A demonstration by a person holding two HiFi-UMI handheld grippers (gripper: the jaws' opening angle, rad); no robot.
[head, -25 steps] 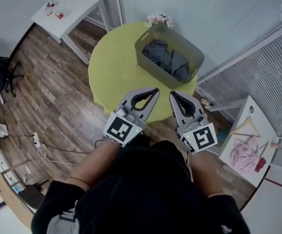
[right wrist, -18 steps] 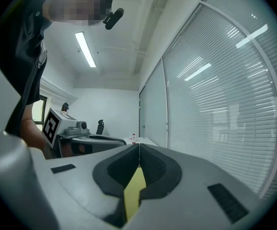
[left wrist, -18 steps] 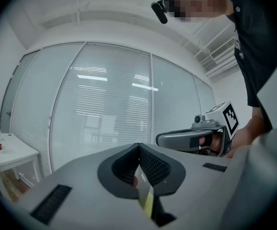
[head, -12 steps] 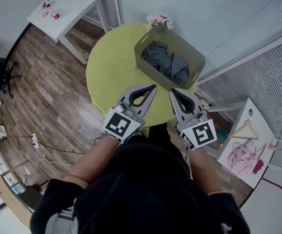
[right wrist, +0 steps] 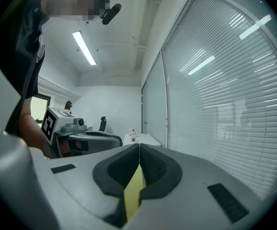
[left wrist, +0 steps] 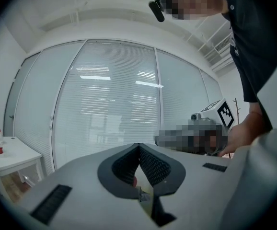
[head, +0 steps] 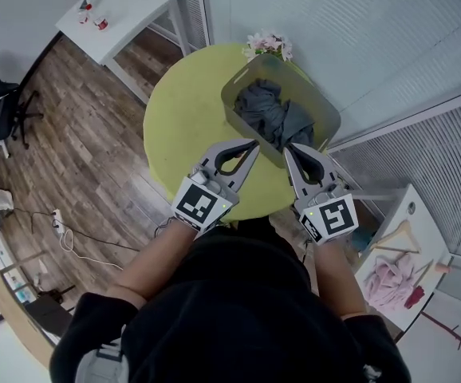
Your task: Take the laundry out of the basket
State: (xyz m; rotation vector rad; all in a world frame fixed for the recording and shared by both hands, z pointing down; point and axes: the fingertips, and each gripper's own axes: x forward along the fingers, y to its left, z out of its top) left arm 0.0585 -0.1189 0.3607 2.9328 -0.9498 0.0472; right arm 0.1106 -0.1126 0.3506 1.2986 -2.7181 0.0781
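Left gripper [head: 254, 144] jaws pressed together, empty; right gripper [head: 289, 147] the same, both tips close to the near wall of the grey basket [head: 326, 112] on the round yellow table [head: 187, 126]. The basket holds crumpled dark grey laundry [head: 272, 112], just beyond both tips. Only the head view shows basket and laundry; the gripper views show window blinds [left wrist: 109, 104].

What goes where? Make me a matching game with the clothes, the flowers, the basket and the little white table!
Things:
1. dark grey crumpled laundry
2. bunch of pink flowers
3. grey plastic rectangular basket
4. white rectangular side table

Places:
A. stands on the round yellow-green table
B. stands on the brown wooden floor
C. lies inside the basket
D. sits at the round table's far edge, behind the basket

Pairs: 1-C, 2-D, 3-A, 4-B
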